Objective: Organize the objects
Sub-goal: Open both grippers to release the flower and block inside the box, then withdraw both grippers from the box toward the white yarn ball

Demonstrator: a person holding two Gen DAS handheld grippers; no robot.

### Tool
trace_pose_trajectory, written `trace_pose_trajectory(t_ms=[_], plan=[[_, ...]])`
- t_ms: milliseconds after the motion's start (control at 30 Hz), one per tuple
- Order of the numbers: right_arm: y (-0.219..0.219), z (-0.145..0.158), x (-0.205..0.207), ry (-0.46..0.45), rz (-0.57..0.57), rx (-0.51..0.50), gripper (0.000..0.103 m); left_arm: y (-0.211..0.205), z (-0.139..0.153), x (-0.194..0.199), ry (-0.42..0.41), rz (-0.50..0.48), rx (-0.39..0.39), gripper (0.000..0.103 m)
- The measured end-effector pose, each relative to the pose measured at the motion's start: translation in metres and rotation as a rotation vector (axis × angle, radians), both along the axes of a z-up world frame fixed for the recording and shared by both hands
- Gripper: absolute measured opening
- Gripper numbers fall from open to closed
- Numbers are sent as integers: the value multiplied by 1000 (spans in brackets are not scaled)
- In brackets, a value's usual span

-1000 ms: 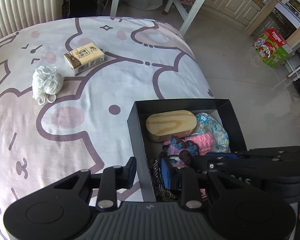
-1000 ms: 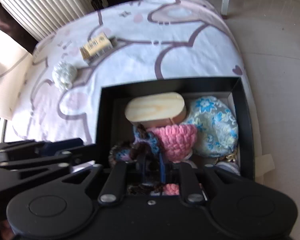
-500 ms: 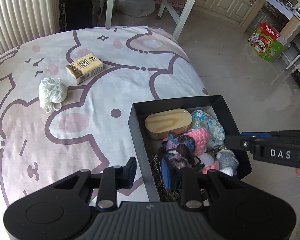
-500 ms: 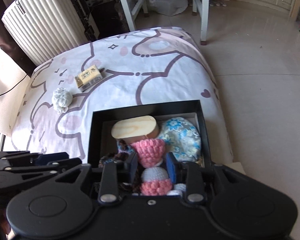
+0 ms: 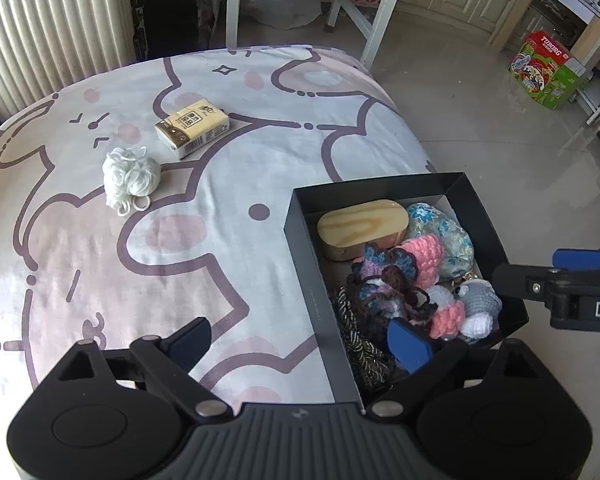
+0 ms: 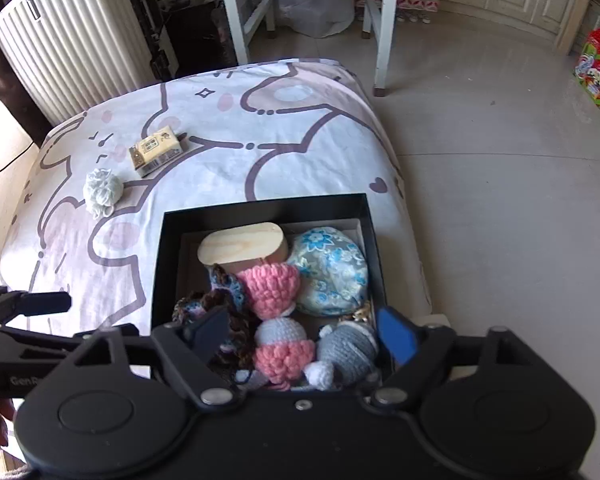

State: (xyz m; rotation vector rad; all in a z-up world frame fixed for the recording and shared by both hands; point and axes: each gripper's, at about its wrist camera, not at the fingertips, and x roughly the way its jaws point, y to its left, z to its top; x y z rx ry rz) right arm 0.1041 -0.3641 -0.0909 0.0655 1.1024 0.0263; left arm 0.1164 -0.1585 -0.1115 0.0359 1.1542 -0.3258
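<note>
A black open box (image 5: 306,248) (image 6: 158,264) sits at the bed's near right corner. It holds a wooden oval case (image 5: 362,226) (image 6: 242,248), a blue floral pouch (image 5: 444,228) (image 6: 332,272), pink crochet pieces (image 6: 270,288), a grey crochet toy (image 6: 350,346) and dark crochet items (image 5: 384,292). My left gripper (image 5: 300,344) is open, its jaws astride the box's left wall. My right gripper (image 6: 302,330) is open and empty above the box's near end. A tissue pack (image 5: 192,126) (image 6: 156,152) and a white yarn ball (image 5: 130,176) (image 6: 102,192) lie on the bed.
The bed has a white sheet with pink cartoon print (image 5: 228,184). A radiator (image 5: 56,28) stands behind it. White table legs (image 6: 382,24) and a bag stand on the tiled floor; a colourful carton (image 5: 546,70) sits far right.
My right gripper let go of the dark crochet piece in the box, opened and pulled back up. My left gripper opened wide around the box wall. Both cameras rose.
</note>
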Motion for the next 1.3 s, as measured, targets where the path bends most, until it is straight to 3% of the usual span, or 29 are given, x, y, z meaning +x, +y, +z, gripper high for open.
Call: trace_pose_trajectory(t_ms=[200,767,1300], plan=[[-2,-5,-10,-8,-14,-31,103,7,-3,-2,14,13,-4,103],[12,-7,-6,-37,-40,-29,103,38,-4,6,15,67,-8,103],[71,-7,22,-87,21,-3,103,119,6,27,-4,264,-55,103]])
